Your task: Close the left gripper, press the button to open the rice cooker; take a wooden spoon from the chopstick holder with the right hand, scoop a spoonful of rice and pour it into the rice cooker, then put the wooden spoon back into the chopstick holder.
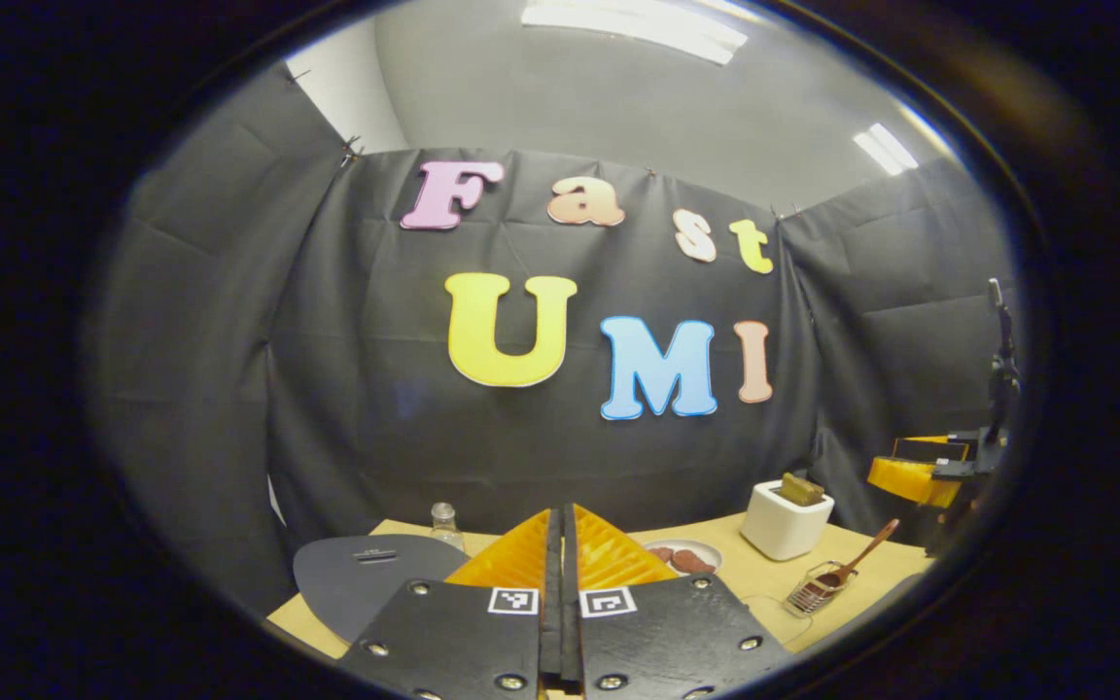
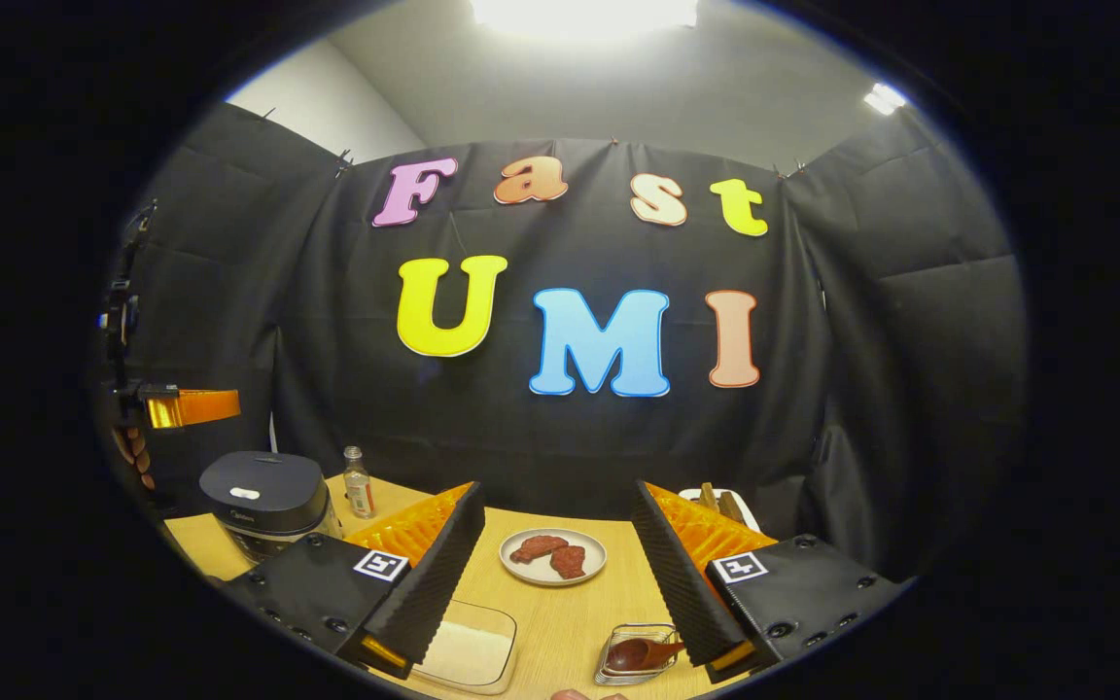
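Spoon (image 2: 640, 653) in holder (image 2: 636, 656), below right hand-held gripper (image 2: 558, 574), apart.

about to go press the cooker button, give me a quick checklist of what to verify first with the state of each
1. Left tongs shut for pressing: ok, the fingers meet.
2. Dark round rice cooker lid down: ok, not yet opened.
3. Left tongs at the button: not ok, raised above the cooker.
4. Right tongs open for the spoon: ok, wide apart and empty.
5. Brown wooden spoon in the wire holder: ok.
6. Clear rice tray filled: cannot tell how much.
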